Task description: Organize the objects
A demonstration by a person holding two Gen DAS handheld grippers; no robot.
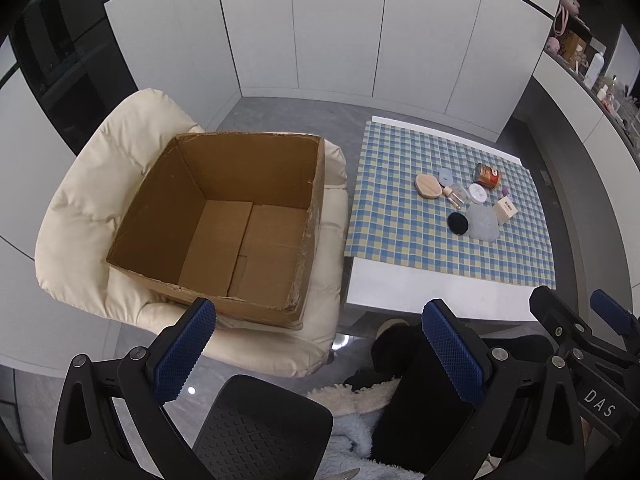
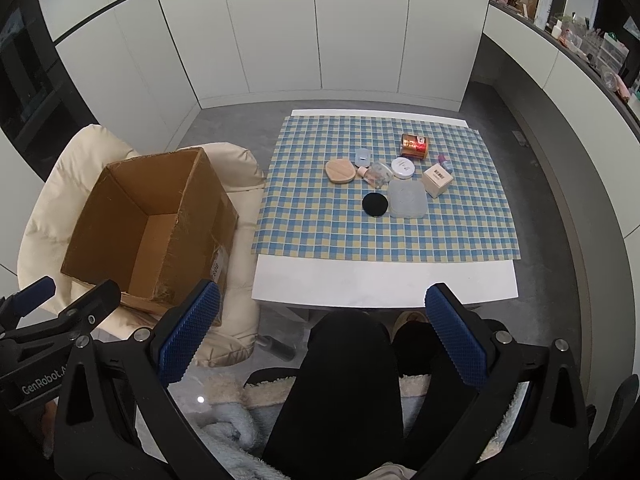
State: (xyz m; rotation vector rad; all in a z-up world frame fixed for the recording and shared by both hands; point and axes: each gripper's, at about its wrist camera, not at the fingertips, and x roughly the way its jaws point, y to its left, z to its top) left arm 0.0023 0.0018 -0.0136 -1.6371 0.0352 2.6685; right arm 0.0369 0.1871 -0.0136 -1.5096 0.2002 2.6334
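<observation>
Ahead of our left gripper (image 1: 318, 344), jaws apart and holding nothing, we see an empty cardboard box (image 1: 224, 224) on a cream chair (image 1: 80, 208). From our right gripper (image 2: 322, 332), likewise spread, small items lie clustered on the checked cloth (image 2: 460, 232): can (image 2: 414, 146), black pad (image 2: 375, 204), clear lid (image 2: 406, 199), small carton (image 2: 437, 179).

Cardboard box (image 1: 224, 220) sits on cream chair (image 1: 80, 208); toiletries (image 1: 468, 200) crowd tablecloth (image 1: 400, 240).
</observation>
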